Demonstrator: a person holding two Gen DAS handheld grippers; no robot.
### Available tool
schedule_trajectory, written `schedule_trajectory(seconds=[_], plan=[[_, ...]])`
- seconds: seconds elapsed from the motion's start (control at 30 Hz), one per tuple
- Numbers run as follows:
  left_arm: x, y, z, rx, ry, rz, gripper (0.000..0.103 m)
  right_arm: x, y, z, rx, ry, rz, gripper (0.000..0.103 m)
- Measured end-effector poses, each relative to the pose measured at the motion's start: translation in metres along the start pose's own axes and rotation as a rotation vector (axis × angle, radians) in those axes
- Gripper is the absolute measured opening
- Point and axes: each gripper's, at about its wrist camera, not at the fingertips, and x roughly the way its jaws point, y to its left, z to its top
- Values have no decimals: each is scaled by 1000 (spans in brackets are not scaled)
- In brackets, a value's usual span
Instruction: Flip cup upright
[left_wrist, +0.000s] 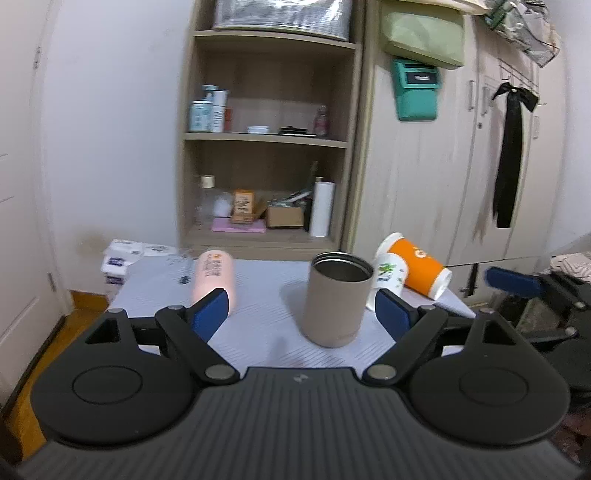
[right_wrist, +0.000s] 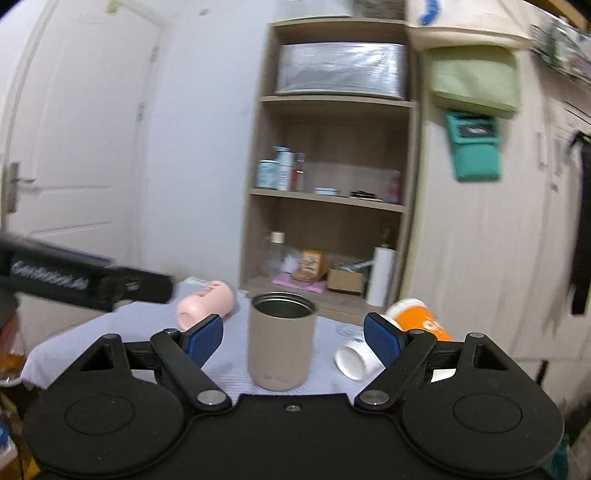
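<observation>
Tan cup (left_wrist: 336, 299) stands upright on the table (left_wrist: 258, 321), mouth up, clear of both grippers. Pink cup (left_wrist: 214, 277) lies at its 10 o'clock, orange cup (left_wrist: 417, 267) and white cup (right_wrist: 356, 360) at 2 o'clock. Left gripper (left_wrist: 301, 314) and right gripper (right_wrist: 293, 338) have fingers spread apart, holding nothing.

Beige cup (right_wrist: 282, 341): matt outside, brushed metal inside.
Orange cup (left_wrist: 417, 266): glossy paper.
Pink cup (left_wrist: 214, 275): smooth, matt.
Table (left_wrist: 258, 317): ribbed white cloth.
My left claw (left_wrist: 301, 315): matt black plastic, blue pads (left_wrist: 208, 314).
Shelf (left_wrist: 266, 136): pale wood.
</observation>
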Motion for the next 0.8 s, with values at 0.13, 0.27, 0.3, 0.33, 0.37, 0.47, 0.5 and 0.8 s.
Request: schedule_trajectory(seconds=[0.13,0.27,0.3,0.33,0.37,0.47,0.5,0.8], plan=[[-9,3,0,-10,-7,16,89,-13,-3,2,4,-30,-46,87],[-10,4,-2,-18,-17,21,90,-29,3,3,-11,-93,-107,87],[-11,3,-3,-13,-20,14,91,-34,5,2,-19,-112,-127,87],[-11,3,-2,-14,-22,4,92,-37,7,1,-20,-127,-137,87],[-11,3,-2,-21,-23,-2,93,-40,10,-1,-16,-142,-145,88],[-14,0,-3,-15,-27,-9,93,-45,15,-2,-25,-153,-150,90],[-16,-2,-3,-11,-31,-4,95,-46,16,-2,-23,-157,-147,93],[-19,-11,-9,36,-71,72,103,-42,7,3,46,-126,-151,103]])
